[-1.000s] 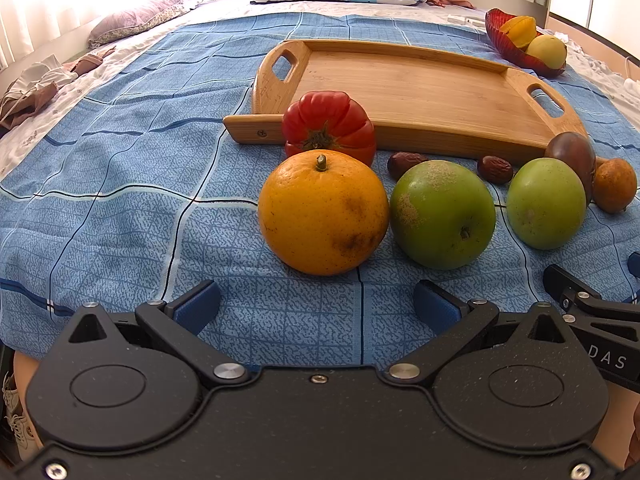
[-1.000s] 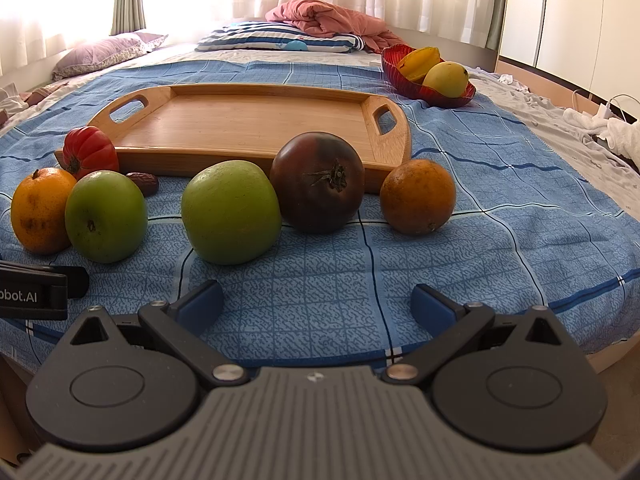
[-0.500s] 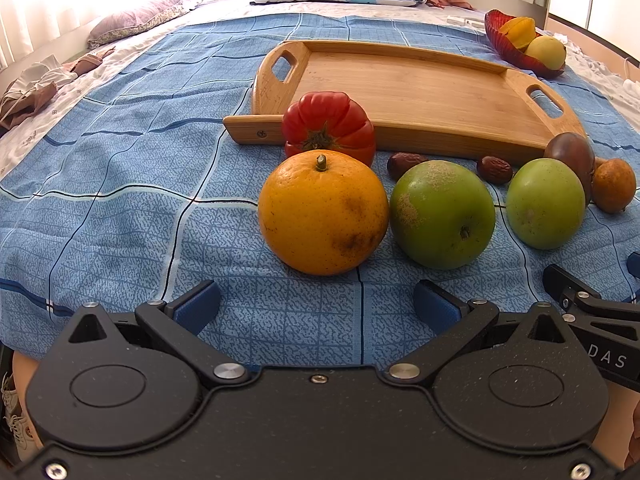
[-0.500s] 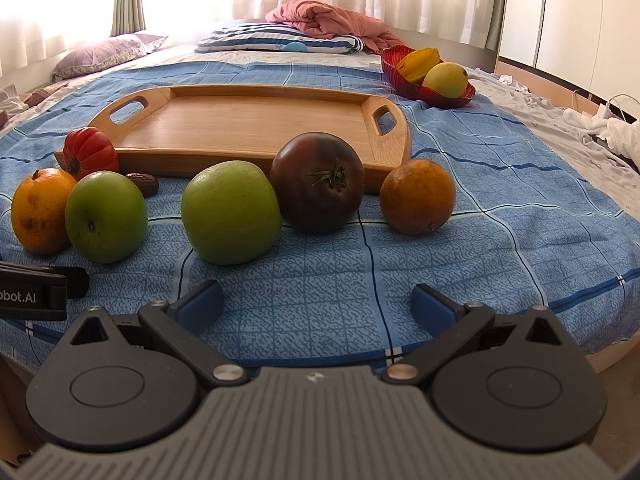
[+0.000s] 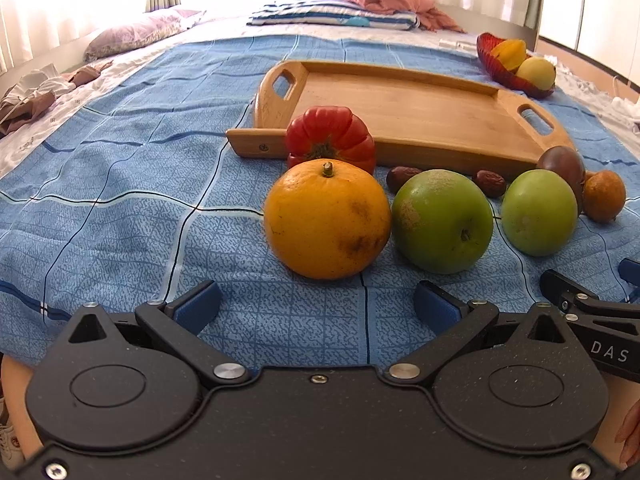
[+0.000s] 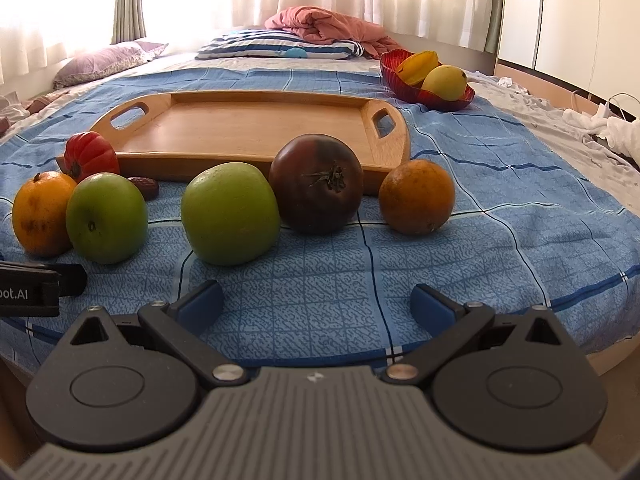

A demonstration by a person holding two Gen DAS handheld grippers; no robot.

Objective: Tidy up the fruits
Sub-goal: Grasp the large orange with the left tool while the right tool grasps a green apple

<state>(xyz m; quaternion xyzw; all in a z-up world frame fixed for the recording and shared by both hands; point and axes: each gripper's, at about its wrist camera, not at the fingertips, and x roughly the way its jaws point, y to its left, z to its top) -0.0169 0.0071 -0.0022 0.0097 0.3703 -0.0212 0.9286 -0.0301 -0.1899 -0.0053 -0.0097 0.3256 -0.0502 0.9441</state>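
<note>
I hold my left tool (image 5: 316, 306) low over the near edge of the bed, its two blue tips spread wide with nothing between them. My right tool (image 6: 316, 304) is the same, wide apart and empty.

Just past the tools, the fruits sit in a row on the blue blanket (image 5: 120, 200). From my left I see a big orange (image 5: 327, 220), touching a green apple (image 5: 442, 222). Next comes a second green apple (image 6: 230, 214), then a dark tomato (image 6: 316, 184), then a small orange (image 6: 417, 197).

A red tomato (image 5: 330, 136) sits behind the big orange. Two brown dates (image 5: 489, 183) lie near it.

Behind them all is the wooden tray (image 6: 248, 128). It has nothing in it.

Far back on my right is a red bowl (image 6: 404, 87) with yellow fruit.
</note>
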